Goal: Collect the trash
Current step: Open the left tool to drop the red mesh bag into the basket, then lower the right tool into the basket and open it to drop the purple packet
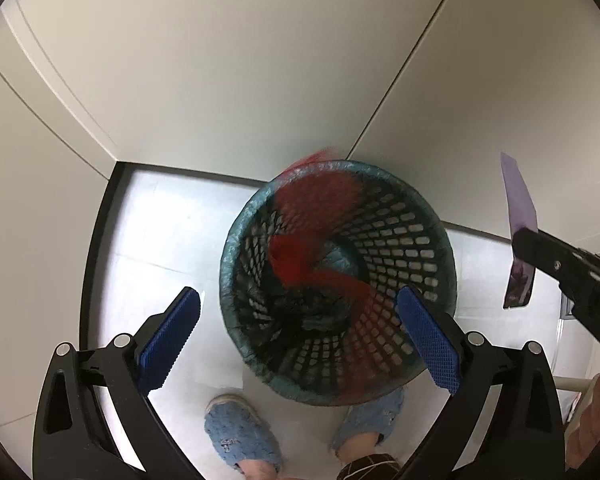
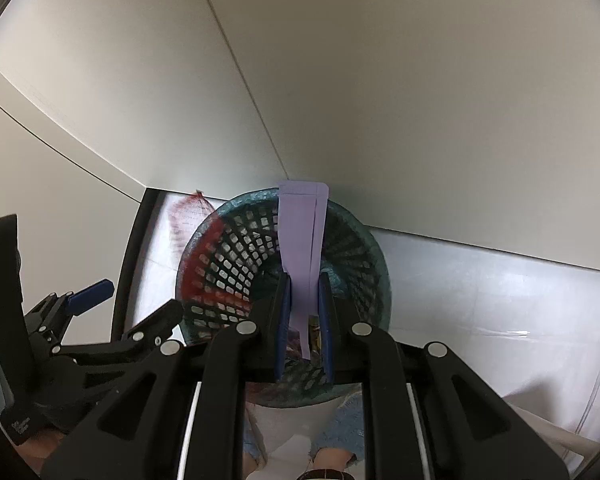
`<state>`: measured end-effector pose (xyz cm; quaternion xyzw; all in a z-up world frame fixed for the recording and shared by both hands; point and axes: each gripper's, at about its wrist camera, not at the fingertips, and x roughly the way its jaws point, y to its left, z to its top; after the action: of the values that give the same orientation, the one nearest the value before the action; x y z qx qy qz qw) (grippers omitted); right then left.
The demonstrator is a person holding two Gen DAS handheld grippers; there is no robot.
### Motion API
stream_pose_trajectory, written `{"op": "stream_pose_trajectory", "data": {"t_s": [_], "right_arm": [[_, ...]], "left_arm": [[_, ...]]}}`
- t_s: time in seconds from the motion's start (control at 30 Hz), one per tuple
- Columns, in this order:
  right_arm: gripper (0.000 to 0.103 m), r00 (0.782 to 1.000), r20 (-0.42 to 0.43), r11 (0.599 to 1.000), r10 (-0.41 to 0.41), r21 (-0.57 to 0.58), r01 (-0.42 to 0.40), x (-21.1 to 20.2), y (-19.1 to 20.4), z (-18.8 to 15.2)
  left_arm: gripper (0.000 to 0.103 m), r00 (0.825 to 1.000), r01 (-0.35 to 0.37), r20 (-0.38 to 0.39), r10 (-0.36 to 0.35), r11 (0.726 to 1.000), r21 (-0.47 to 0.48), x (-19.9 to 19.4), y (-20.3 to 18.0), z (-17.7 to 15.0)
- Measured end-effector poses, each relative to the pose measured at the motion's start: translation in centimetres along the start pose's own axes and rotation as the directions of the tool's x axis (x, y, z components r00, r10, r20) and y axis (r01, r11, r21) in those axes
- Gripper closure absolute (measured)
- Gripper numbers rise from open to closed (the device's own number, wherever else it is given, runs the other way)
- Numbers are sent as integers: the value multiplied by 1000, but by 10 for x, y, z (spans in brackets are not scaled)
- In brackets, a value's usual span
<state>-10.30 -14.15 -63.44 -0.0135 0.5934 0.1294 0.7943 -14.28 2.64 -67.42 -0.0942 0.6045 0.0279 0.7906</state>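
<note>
A black mesh waste basket (image 1: 400, 240) with a teal liner stands on the floor below both grippers; it also shows in the right wrist view (image 2: 236, 264). A red net bag (image 1: 312, 200) is blurred, draped over the basket's far rim and inside it; it shows too in the right wrist view (image 2: 188, 216). My left gripper (image 1: 298, 334) is open and empty above the basket. My right gripper (image 2: 304, 300) is shut on a purple wrapper (image 2: 300, 236), held upright over the basket. The wrapper also shows at the right of the left wrist view (image 1: 520, 204).
White wall panels (image 1: 220, 60) meet in a corner behind the basket, with a dark skirting (image 1: 100, 232). The floor is pale tile (image 1: 160, 232). The person's feet in blue slippers (image 1: 236, 436) stand just in front of the basket.
</note>
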Motion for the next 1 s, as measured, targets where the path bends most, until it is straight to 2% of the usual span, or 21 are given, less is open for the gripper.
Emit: {"op": "stream_pose_trajectory", "data": {"t_s": [0.23, 0.37, 0.63, 0.77, 1.0], "right_arm": [[90, 1000, -2, 1000, -14, 3, 14, 1, -8, 0], [90, 1000, -1, 1000, 2, -10, -2, 4, 1, -1], [89, 998, -25, 997, 50, -51, -51, 45, 35, -4], [89, 998, -53, 997, 22, -71, -25, 73, 43, -9], [88, 997, -83, 997, 2, -82, -9, 99, 50, -16]], "left_arm": [[6, 1000, 12, 3, -12, 1000, -4, 0, -6, 9], [6, 1000, 0, 6, 0, 1000, 5, -4, -4, 7], [6, 999, -52, -13, 52, 999, -3, -3, 23, -2], [6, 997, -79, -23, 79, 997, -1, 3, 39, -6], [6, 996, -90, -28, 89, 996, -26, 5, 57, -8]]}}
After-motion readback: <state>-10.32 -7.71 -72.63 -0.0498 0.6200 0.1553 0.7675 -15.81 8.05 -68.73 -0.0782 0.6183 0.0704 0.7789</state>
